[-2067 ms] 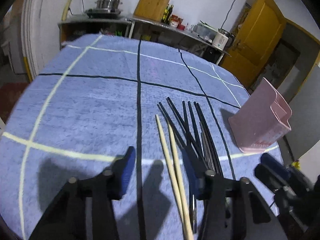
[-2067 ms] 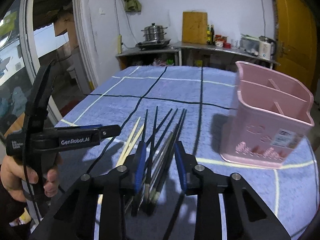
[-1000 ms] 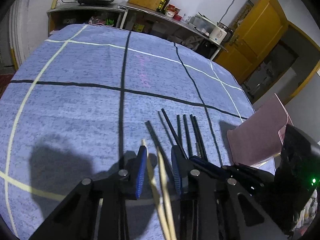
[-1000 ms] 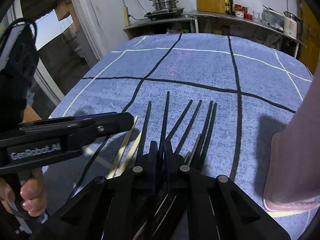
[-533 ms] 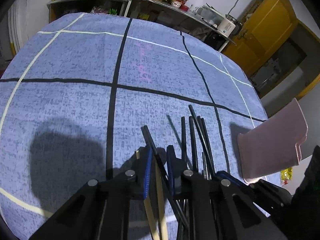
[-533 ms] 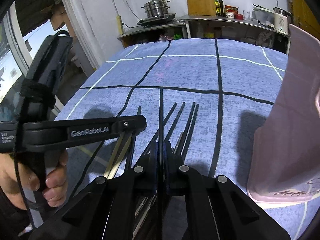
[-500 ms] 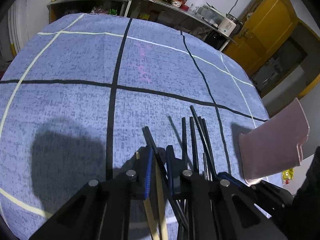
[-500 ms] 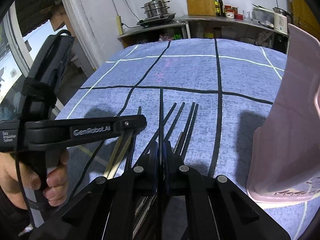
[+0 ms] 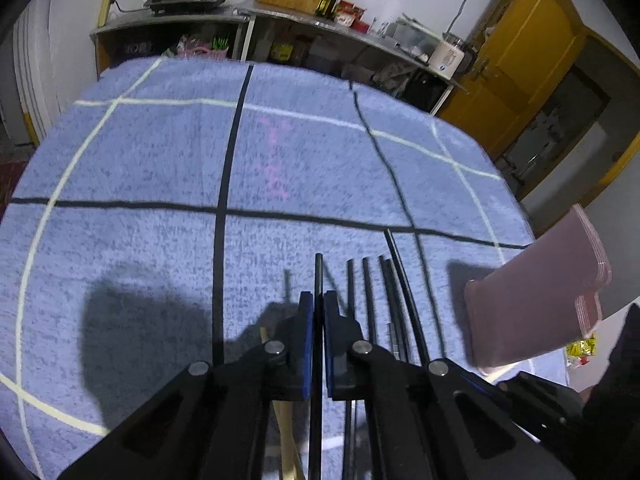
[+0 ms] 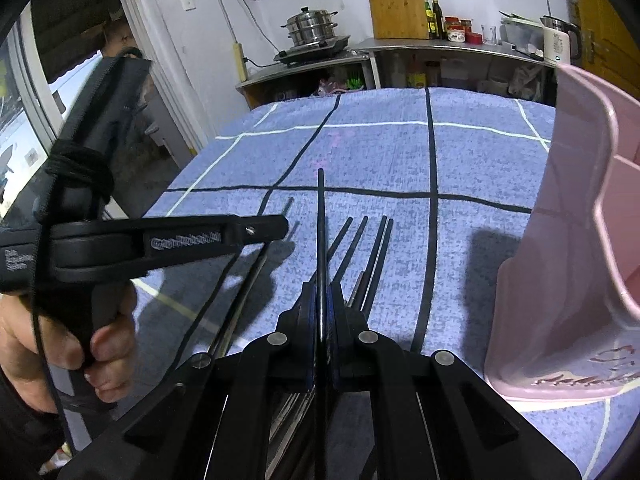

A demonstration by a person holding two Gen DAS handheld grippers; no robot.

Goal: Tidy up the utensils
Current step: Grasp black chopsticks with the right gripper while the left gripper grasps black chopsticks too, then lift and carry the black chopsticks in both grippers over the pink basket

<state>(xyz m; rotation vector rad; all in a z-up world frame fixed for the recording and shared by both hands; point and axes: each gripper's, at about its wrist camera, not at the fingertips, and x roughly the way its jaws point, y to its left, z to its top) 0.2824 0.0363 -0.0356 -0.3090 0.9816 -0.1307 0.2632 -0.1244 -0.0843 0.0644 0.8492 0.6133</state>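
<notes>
Each gripper pinches one black chopstick: the left gripper (image 9: pixel 319 316) clamps its black chopstick (image 9: pixel 318 276) above the blue checked cloth (image 9: pixel 160 168), and the right gripper (image 10: pixel 321 300) grips another chopstick (image 10: pixel 320 216) beside the pink utensil holder (image 10: pixel 568 240). The remaining black chopsticks (image 10: pixel 360 248) lie on the cloth between them

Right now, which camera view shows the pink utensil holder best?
The right wrist view shows the pink utensil holder best: its open top and an inner divider are visible, close at the right edge. The left wrist view shows only its plain outer wall, blurred by motion, with nothing of the inside.
</notes>
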